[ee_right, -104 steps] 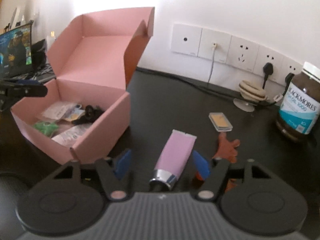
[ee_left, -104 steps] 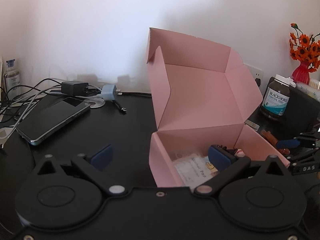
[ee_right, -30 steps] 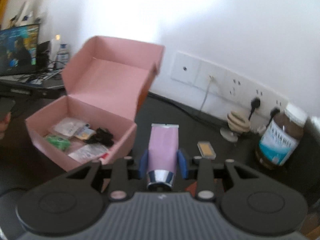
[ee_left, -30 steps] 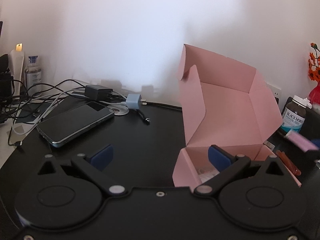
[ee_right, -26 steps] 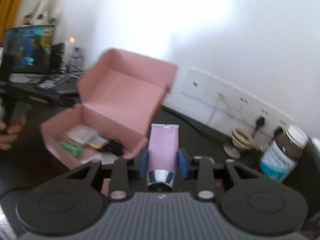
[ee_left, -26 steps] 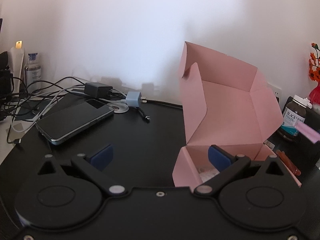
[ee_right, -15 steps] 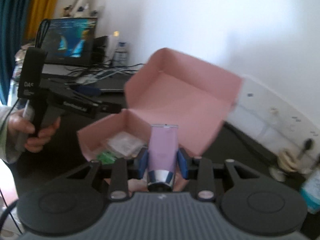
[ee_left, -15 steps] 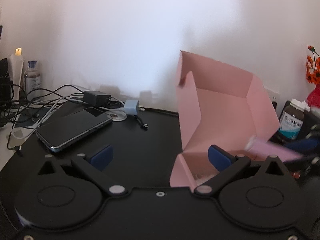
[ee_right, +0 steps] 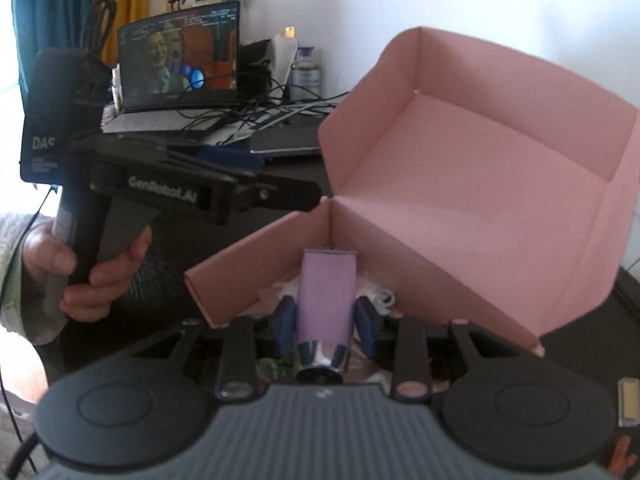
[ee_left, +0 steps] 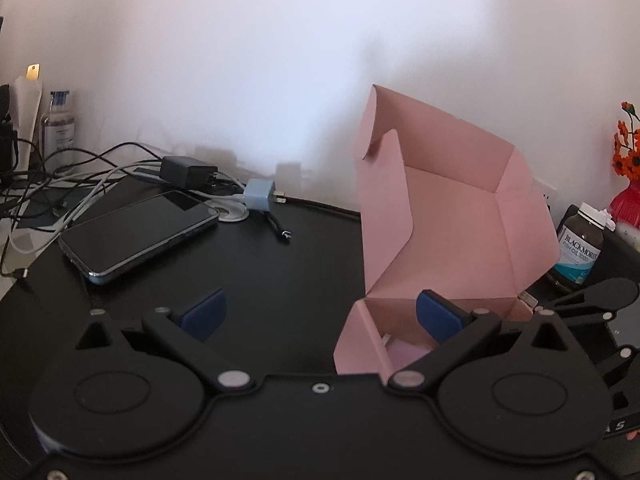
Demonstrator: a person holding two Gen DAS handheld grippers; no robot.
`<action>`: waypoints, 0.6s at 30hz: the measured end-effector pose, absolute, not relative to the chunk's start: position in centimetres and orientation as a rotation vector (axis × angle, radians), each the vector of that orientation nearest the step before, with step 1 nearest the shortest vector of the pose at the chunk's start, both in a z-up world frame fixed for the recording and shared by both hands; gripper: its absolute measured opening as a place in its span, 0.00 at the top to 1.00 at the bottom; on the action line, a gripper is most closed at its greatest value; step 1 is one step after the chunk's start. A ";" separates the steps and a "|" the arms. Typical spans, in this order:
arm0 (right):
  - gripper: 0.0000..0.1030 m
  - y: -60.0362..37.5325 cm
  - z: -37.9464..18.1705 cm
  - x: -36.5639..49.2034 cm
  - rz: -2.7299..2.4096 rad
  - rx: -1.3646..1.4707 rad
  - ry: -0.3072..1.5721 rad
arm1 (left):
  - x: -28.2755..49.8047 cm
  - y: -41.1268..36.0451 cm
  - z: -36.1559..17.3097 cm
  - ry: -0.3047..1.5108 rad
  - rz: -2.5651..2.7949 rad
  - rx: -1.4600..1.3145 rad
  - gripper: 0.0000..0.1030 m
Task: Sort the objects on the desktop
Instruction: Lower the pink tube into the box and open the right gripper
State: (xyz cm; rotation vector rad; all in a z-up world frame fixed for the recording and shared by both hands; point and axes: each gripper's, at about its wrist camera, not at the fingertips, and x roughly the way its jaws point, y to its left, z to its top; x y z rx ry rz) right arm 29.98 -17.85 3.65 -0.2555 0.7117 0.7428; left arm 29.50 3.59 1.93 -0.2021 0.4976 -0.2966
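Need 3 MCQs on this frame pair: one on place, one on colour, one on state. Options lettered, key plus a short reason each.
1. Where is the lilac tube?
A. Flat on the desk beside the phone
B. Between the right gripper's pads, over the open pink box
C. Standing by the supplement bottle

2. What colour are the pads on the left gripper?
A. Blue
B. Red
C. White

3. What state is the pink box in?
A. Closed
B. Crushed flat
C. Lid raised, interior exposed

Key:
1 B: the right wrist view shows the right gripper clamping the tube from both sides, with the box's walls around and beyond it.
2 A: both pads in the left wrist view are dark blue.
3 C: in both views the lid stands up behind the tray, and small packets are visible inside.
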 end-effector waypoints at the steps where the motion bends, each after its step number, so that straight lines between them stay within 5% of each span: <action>1: 0.69 -17.9 3.6 30.1 0.747 -0.251 0.718 | 29.5 3.7 1.9 0.495 -0.292 -0.205 0.00; 18: 0.69 -17.7 2.2 33.4 0.783 -0.153 0.852 | 29.8 3.4 1.7 0.509 -0.290 -0.185 0.00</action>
